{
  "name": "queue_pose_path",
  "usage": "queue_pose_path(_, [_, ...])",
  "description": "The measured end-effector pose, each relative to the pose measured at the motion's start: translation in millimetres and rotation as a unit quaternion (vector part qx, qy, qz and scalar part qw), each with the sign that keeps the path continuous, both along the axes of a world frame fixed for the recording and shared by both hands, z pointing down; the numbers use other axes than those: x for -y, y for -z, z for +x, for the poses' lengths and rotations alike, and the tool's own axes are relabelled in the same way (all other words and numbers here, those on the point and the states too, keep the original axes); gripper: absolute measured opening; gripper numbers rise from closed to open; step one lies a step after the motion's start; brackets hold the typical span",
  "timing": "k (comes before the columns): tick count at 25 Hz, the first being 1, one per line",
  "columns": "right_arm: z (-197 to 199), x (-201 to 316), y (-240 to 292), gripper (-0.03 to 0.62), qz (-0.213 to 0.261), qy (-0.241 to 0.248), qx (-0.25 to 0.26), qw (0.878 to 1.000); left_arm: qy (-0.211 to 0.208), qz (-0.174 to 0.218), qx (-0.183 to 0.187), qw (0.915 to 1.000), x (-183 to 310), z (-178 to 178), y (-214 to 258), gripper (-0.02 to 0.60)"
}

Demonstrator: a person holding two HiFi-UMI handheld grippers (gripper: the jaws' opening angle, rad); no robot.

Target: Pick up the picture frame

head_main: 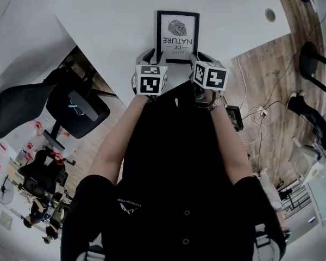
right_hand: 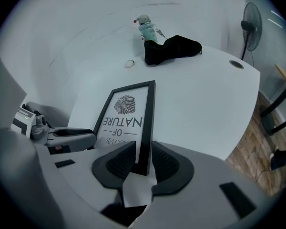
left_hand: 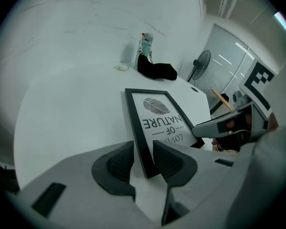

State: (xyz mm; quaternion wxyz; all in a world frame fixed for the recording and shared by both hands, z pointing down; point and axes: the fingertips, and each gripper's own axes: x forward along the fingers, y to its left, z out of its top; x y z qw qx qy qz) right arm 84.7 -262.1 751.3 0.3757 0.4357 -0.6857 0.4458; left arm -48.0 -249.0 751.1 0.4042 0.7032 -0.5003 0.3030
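A black picture frame [head_main: 177, 34] with a leaf print and the word NATURE lies flat on the white table [head_main: 114, 15]. My left gripper [head_main: 152, 56] is at its near left corner and my right gripper [head_main: 198, 57] at its near right corner. In the left gripper view, the frame [left_hand: 162, 113] has its left rail between the open jaws of the left gripper [left_hand: 144, 152], with a thin gap beside one pad. In the right gripper view, the frame [right_hand: 126, 109] has its right rail between the jaws of the right gripper [right_hand: 143, 152]; no press shows.
At the table's far side lie a black cloth [right_hand: 171, 49], a small pale bottle-like figure [right_hand: 145, 26] and a small round disc [right_hand: 129, 64]. A fan [right_hand: 250, 23] stands beyond the table. An office chair [head_main: 76, 107] stands on the wooden floor at the left.
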Motion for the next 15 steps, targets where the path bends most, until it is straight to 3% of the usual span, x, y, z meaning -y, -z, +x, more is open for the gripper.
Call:
queue_pose_path(7, [-0.4, -0.4, -5.2, 0.1, 0.001, 0.005, -0.016, 1.0, 0.002, -0.023, 0.009, 0.9997, -1.4, 2.6, -4.7, 0.107])
queue_pose_path(15, [0.8, -1.2, -6.4, 0.073, 0.003, 0.003, -0.031, 1.0, 0.035, -0.038, -0.011, 0.9986, -1.1, -0.8, -5.9, 0.083])
